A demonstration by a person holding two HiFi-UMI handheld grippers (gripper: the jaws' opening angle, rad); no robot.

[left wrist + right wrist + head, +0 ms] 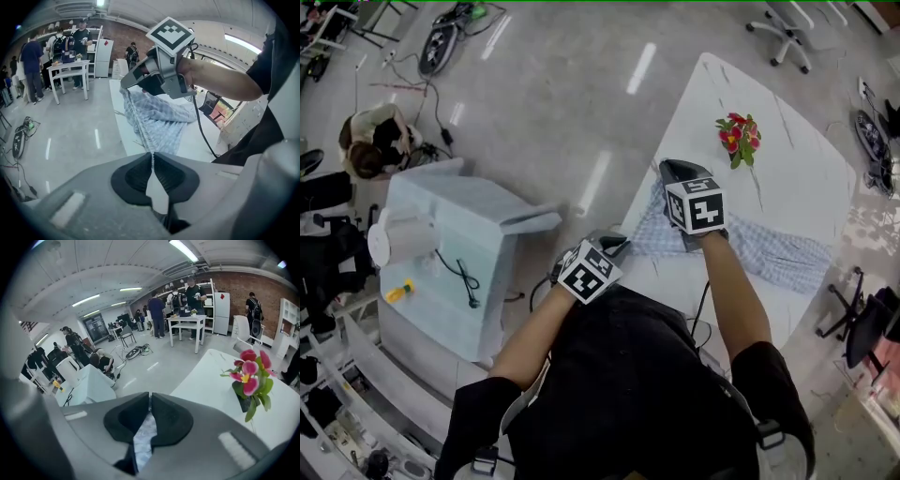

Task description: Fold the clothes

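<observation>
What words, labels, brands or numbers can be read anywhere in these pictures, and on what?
None can be read.
One marker cube and the other show only black-and-white squares, no letters.
The red mark on the far white cabinet is too small to read.

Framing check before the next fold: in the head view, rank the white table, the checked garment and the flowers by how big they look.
Largest: white table.
Middle: checked garment, lying over part of the table.
Smallest: flowers, clearly the smallest.
</observation>
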